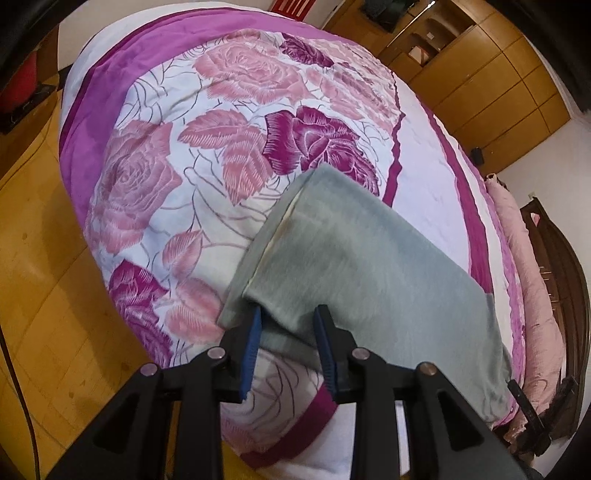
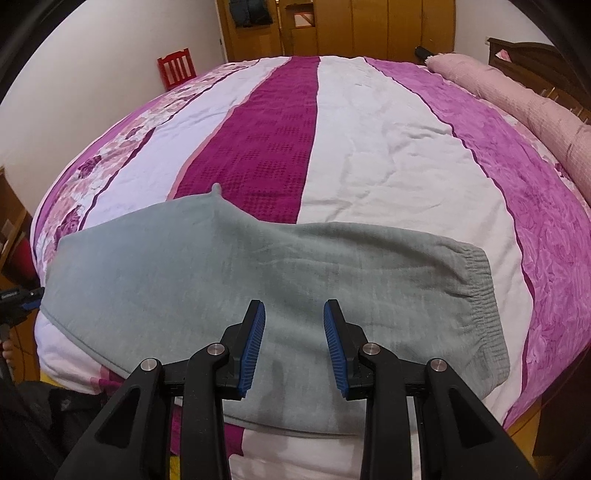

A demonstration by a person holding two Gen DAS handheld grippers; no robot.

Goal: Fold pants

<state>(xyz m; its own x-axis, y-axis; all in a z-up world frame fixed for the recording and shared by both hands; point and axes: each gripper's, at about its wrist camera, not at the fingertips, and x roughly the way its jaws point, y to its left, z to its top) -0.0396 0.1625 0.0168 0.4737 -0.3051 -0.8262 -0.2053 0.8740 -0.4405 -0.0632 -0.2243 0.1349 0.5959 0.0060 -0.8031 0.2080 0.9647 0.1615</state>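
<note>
Grey-green sweatpants [image 2: 258,280] lie flat across the near edge of the bed, elastic waistband [image 2: 480,295] to the right, leg hems to the left. In the left wrist view the pants [image 1: 369,280] stretch away to the right, and the hem end [image 1: 269,240] is closest. My left gripper [image 1: 290,314] is open, its jaws on either side of the hem's near corner. My right gripper [image 2: 294,308] is open just above the middle of the pants, holding nothing. The left gripper also shows in the right wrist view [image 2: 22,295] at the hem.
The bed carries a purple, white and rose-print cover [image 1: 184,166]. A pink bolster [image 2: 517,99] lies along the dark headboard at the right. Wooden wardrobes [image 2: 332,29] stand behind, a red chair [image 2: 177,70] by the wall, wooden floor [image 1: 37,277] to the left.
</note>
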